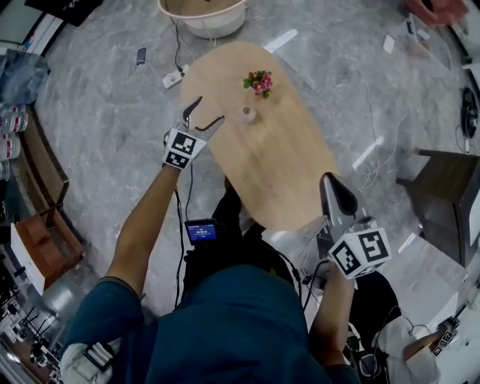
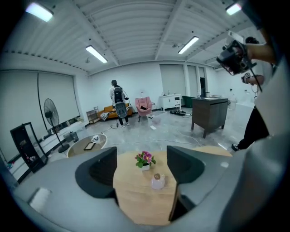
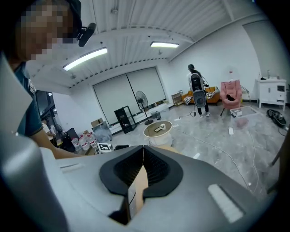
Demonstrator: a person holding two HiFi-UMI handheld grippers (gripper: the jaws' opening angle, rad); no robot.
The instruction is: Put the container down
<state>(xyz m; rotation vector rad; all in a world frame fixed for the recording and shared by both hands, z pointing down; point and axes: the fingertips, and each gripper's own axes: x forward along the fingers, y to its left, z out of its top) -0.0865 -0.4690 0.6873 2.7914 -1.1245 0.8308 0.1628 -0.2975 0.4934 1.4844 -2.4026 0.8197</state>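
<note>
A small pale pink container stands upright on the oval wooden table, near a little pot of pink flowers. My left gripper hovers at the table's left edge, just left of the container, open and holding nothing. In the left gripper view the container and the flowers show on the table beyond the parted jaws of the left gripper. My right gripper is raised over the table's near right edge. Its jaws meet in the right gripper view, shut and with nothing between them.
A round white side table stands beyond the wooden one. Cables and a power strip lie on the grey floor. A dark cabinet is at the right. A person with a backpack stands far off, and a fan at the left.
</note>
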